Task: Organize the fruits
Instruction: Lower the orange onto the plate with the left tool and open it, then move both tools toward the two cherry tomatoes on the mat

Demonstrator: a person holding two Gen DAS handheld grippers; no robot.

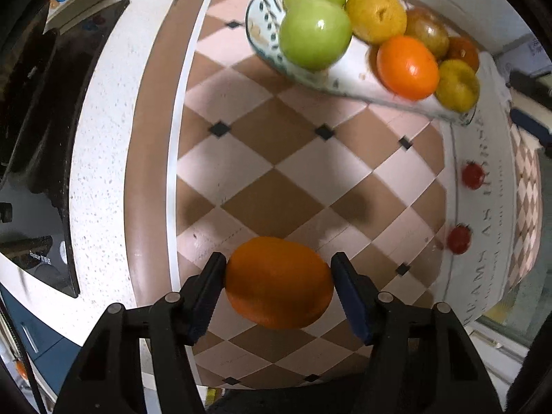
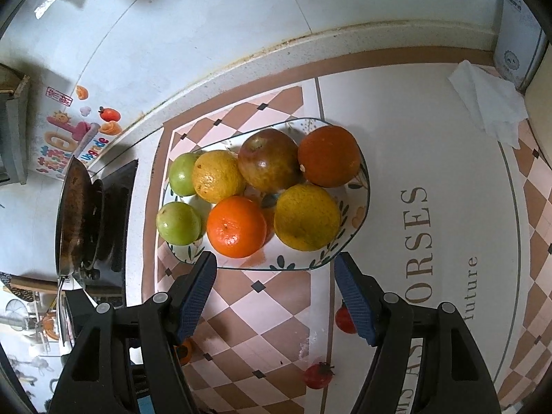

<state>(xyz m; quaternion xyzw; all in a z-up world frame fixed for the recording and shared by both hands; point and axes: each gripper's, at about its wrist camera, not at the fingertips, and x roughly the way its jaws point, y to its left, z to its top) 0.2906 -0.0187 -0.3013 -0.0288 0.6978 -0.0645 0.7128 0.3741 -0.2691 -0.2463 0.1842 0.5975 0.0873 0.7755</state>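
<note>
My left gripper point(image 1: 278, 281) is shut on an orange point(image 1: 278, 283) and holds it above the checkered mat, short of the plate. The patterned plate point(image 1: 262, 17) lies ahead at the upper right with two green apples point(image 1: 315, 34), oranges and yellow citrus on it. My right gripper point(image 2: 274, 291) is open and empty, just in front of the same plate's near rim point(image 2: 276, 265). That plate carries green apples point(image 2: 178, 223), a bright orange point(image 2: 236, 226), yellow citrus point(image 2: 306, 221), a brownish apple point(image 2: 268, 164) and a dark orange point(image 2: 328, 161). A bit of the held orange point(image 2: 186, 351) shows behind my right gripper's left finger.
Two small red tomatoes point(image 2: 318, 375) lie on the mat near its white lettered panel point(image 2: 414, 241). A stove with a frying pan point(image 2: 77, 214) stands to the left. A white tissue point(image 2: 490, 103) and a tin point(image 2: 517, 41) sit at the far right. The tiled wall is behind.
</note>
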